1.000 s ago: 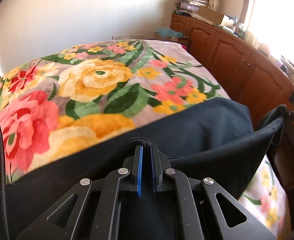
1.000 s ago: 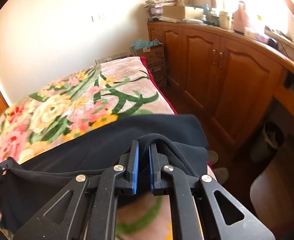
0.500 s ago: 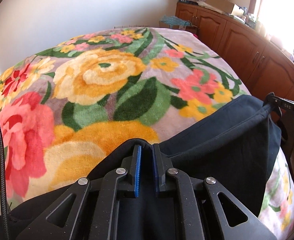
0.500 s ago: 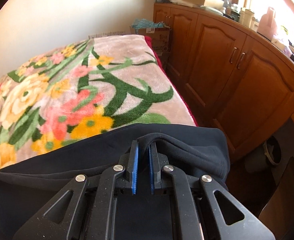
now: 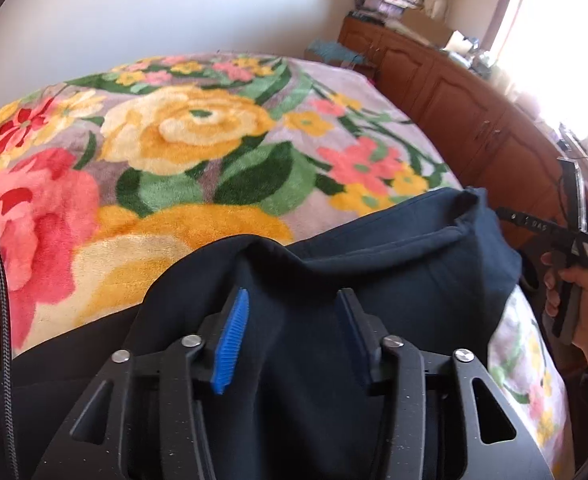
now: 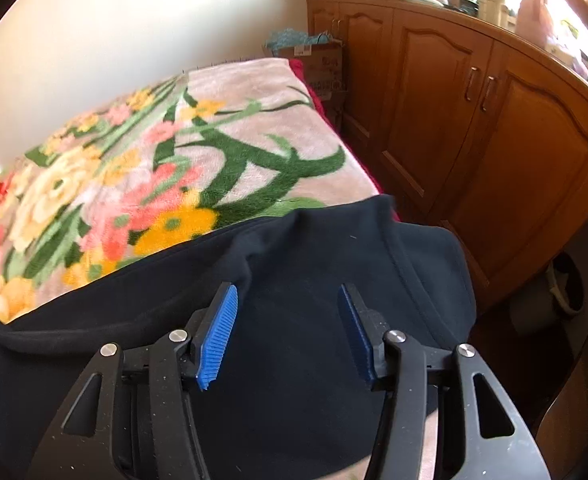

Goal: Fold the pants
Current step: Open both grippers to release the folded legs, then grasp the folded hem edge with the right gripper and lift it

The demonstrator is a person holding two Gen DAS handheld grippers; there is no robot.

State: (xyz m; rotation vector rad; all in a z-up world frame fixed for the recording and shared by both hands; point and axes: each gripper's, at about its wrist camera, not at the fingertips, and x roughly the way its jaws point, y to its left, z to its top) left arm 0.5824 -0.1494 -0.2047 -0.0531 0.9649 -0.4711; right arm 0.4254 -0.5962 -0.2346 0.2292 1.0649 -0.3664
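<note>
Pants (image 5: 394,280) lie on the blanket (image 5: 174,140); both tongs (image 5: 294,336) (image 6: 290,332) just spread, fabric between, unpinched.

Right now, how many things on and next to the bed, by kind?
Dark navy fabric pants: 1
Floral plush blanket: 1
Two-finger grippers, jaws open: 2 (left gripper, right gripper)
Brown wooden cabinet run: 1
Total: 5

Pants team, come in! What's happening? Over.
Both grippers, left gripper and right gripper, just opened, pads off. Dark pants resting on floral blanket. Nothing blocking.
</note>
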